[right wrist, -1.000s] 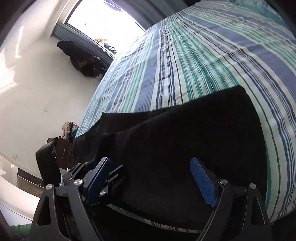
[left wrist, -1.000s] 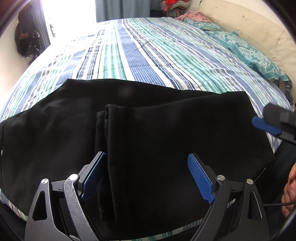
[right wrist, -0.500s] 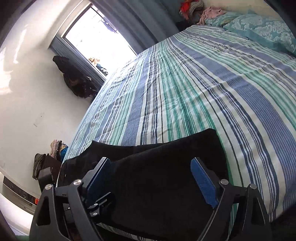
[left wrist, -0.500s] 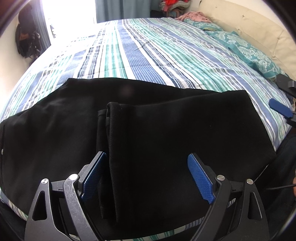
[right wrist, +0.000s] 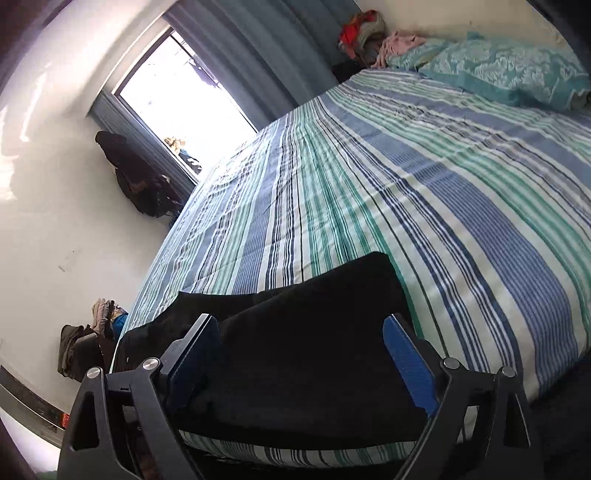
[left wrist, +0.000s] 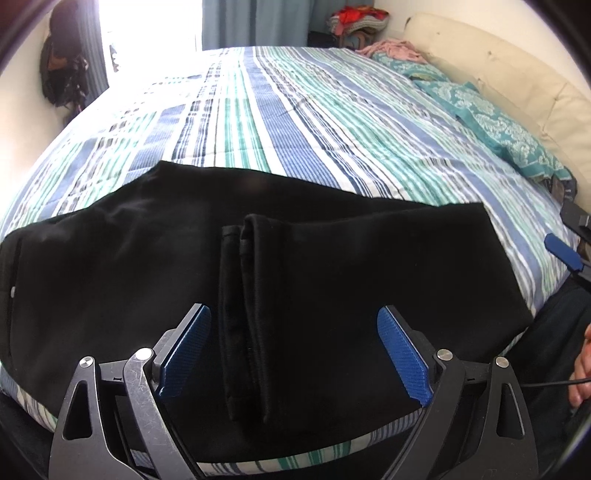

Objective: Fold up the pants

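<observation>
Black pants (left wrist: pixel 332 280) lie flat on the near edge of the striped bed (left wrist: pixel 295 122), with the legs folded back over the upper part; the hems (left wrist: pixel 243 295) end near the middle. My left gripper (left wrist: pixel 293 350) is open and empty, just above the hems. My right gripper (right wrist: pixel 301 363) is open and empty, over the pants' right folded end (right wrist: pixel 314 325). One blue finger pad (left wrist: pixel 563 253) of the right gripper shows at the right edge of the left wrist view.
Teal patterned pillows (left wrist: pixel 498 125) and a cream headboard (left wrist: pixel 498 74) are on the far right. A pile of clothes (right wrist: pixel 364 29) sits beyond the bed. A bright window (right wrist: pixel 184 107) and dark hanging bags (right wrist: pixel 136 177) are on the left wall.
My right gripper has pulled back and tilted up from the pants' right end, now showing more bed. The left gripper and the pants have stayed nearly still.
</observation>
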Demonstrator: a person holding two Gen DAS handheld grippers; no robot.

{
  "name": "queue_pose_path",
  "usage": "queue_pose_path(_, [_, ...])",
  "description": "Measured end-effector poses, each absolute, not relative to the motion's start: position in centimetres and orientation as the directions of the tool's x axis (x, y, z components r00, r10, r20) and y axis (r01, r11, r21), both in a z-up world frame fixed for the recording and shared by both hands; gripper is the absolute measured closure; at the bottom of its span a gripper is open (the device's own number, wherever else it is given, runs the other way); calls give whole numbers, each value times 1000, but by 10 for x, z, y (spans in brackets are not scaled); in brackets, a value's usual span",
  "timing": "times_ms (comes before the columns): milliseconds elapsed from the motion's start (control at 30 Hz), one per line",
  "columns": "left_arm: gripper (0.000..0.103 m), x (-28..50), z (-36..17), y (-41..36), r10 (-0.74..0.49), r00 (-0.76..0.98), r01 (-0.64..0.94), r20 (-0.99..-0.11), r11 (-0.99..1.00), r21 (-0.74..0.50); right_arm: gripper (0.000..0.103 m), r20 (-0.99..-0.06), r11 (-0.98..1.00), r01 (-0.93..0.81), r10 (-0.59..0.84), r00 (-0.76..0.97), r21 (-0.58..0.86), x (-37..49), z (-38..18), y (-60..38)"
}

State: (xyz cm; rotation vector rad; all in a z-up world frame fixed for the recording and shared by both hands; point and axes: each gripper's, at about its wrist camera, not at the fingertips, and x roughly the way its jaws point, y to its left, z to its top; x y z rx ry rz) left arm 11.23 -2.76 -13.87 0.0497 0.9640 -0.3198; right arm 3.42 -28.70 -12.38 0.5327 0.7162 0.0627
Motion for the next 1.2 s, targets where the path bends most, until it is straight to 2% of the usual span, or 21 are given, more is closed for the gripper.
queue_pose_path(167, [10,109,-113,11,-235,584,215,-777,968,-131,12,-614,900,118,185,768,419,36,-119,-281])
queue_pose_path(300, [10,108,-103,50,-182,627,112,-757,983,-143,11,-609,927,95,158,777,362,34,-113,-270])
queue_pose_path(367, [10,108,-98,68,-150,646,61,-748,988,-146,0,-604,942,76,147,784,327,34,-108,-264])
queue_pose_path(467, [10,108,-90,92,-106,673,6,-732,990,-138,0,-611,963,65,113,784,261,32,-102,-255])
queue_pose_path(600, [10,115,-82,121,-47,692,-40,-720,994,-104,0,-615,985,126,-28,788,116,25,-95,-246])
queue_pose_path(800, [10,135,-78,168,57,692,-119,-720,992,-36,0,-534,970,225,-241,811,-96,13,-82,-239])
queue_pose_path(933, [8,162,-82,196,159,653,-144,-740,986,84,0,-538,963,245,-268,799,-115,6,-81,-244])
queue_pose_path(1000, [8,172,-86,214,152,615,-173,-773,983,56,0,-572,963,248,-263,777,-106,8,-86,-249])
queue_pose_path(1100, [8,180,-97,238,31,557,-200,-830,975,-97,0,-595,961,262,-262,759,-89,11,-92,-255])
queue_pose_path(1200, [8,183,-100,262,-7,563,-222,-827,962,-159,0,-606,965,254,-242,758,-67,13,-95,-258])
